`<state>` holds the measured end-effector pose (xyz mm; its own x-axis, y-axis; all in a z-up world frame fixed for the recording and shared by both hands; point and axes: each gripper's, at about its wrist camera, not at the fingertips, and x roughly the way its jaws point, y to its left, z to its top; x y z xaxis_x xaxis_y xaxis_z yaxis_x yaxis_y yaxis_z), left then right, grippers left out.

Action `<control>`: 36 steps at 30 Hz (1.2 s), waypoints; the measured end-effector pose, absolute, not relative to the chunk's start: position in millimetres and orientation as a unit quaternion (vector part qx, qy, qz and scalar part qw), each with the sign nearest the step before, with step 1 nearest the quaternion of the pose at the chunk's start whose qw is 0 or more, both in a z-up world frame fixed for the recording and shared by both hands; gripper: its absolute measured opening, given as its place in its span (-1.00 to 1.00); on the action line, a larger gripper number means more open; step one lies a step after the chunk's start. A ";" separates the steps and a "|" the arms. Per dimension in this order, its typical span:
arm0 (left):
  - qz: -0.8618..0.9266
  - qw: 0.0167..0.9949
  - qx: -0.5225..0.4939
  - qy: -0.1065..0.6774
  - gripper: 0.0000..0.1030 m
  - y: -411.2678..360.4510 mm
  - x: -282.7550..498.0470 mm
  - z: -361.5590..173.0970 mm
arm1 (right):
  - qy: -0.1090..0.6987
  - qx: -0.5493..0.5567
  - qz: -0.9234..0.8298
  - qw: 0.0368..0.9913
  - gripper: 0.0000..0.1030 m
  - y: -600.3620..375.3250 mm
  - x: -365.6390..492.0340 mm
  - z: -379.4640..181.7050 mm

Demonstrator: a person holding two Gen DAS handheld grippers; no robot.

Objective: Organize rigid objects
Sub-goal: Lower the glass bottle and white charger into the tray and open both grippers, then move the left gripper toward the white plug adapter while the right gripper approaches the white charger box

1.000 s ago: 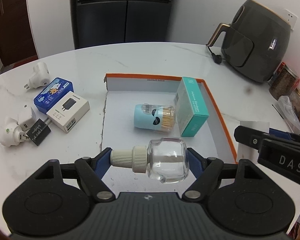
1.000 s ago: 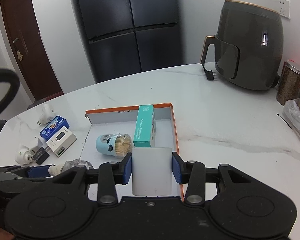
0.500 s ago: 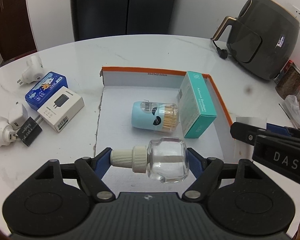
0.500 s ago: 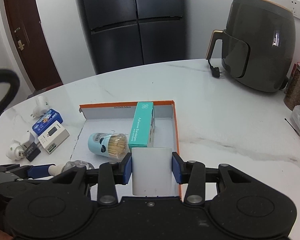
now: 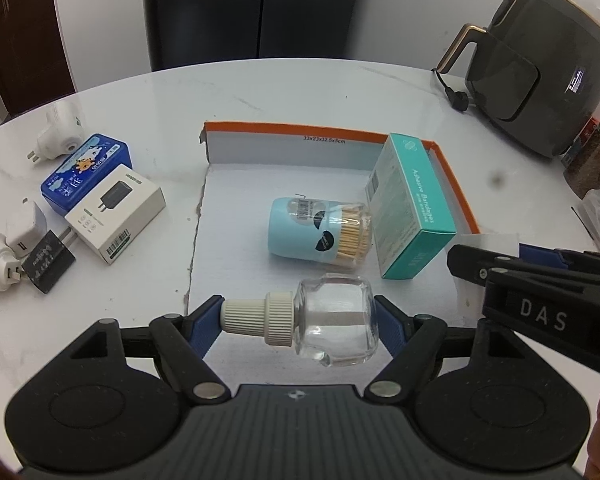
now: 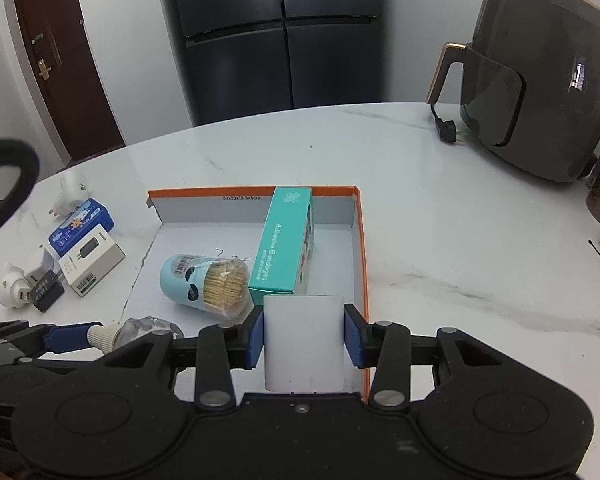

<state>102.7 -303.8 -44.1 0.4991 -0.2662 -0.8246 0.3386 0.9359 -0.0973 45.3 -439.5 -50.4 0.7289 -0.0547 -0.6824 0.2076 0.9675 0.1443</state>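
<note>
My left gripper [image 5: 300,320] is shut on a clear glass bottle [image 5: 332,324] with a white cap, held sideways above the near part of the orange-rimmed cardboard tray [image 5: 284,134]. My right gripper [image 6: 304,334] is shut on a white block [image 6: 304,344], above the tray's near right corner [image 6: 363,280]. In the tray lie a blue toothpick jar [image 5: 320,232] [image 6: 204,280] on its side and a teal bandage box [image 5: 412,204] [image 6: 286,244]. The right gripper also shows at the right of the left wrist view [image 5: 540,280].
Left of the tray lie a blue tin [image 5: 86,170], a white charger box [image 5: 116,212], a black plug [image 5: 46,258] and white adapters [image 5: 58,130]. A dark air fryer [image 5: 540,76] with its cord stands at the far right. Jars and bags crowd the right edge.
Both grippers have moved forward and lower over the tray, each still holding its object. The tray contents have not moved.
</note>
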 end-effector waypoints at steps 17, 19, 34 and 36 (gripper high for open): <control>-0.198 0.856 0.039 0.476 0.55 -322.3 110.4 -57.7 | 0.328 0.115 -0.081 0.934 0.00 -454.3 15.1 -34.6; -0.207 0.853 0.037 0.477 0.57 -326.1 110.3 -58.7 | 0.324 0.119 -0.089 0.934 0.05 -456.4 7.5 -31.9; -0.173 0.875 0.027 0.452 0.85 -275.1 88.4 -22.5 | 0.308 0.129 -0.079 0.939 0.50 -421.7 -8.1 -15.1; -0.160 0.878 0.025 0.451 0.85 -260.6 86.3 -19.1 | 0.308 0.130 -0.070 0.940 0.51 -411.0 -7.1 -12.7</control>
